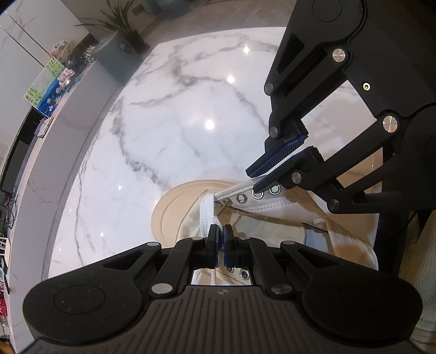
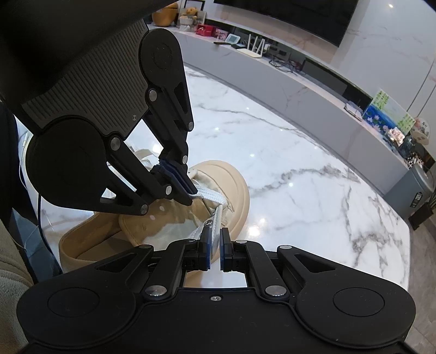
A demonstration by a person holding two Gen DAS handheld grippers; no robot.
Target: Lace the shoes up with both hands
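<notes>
A beige canvas shoe (image 1: 190, 207) with a cream rubber toe lies on the white marble table (image 1: 177, 122); it also shows in the right wrist view (image 2: 226, 188). A white flat lace (image 1: 207, 215) crosses its lowest eyelets (image 1: 241, 198). My left gripper (image 1: 220, 231) is shut on one end of the lace above the tongue; it also shows in the right wrist view (image 2: 190, 194). My right gripper (image 1: 252, 178) is shut on the other lace end beside the eyelet row; in its own view (image 2: 215, 234) the lace (image 2: 216, 217) runs between its pads.
A long grey counter (image 2: 313, 89) with a router, boxes and a painting runs behind the table. A potted plant (image 1: 120, 24) and a grey bin (image 1: 117, 51) stand beyond the table's far edge. A person's sleeve (image 2: 11, 286) is at the near left.
</notes>
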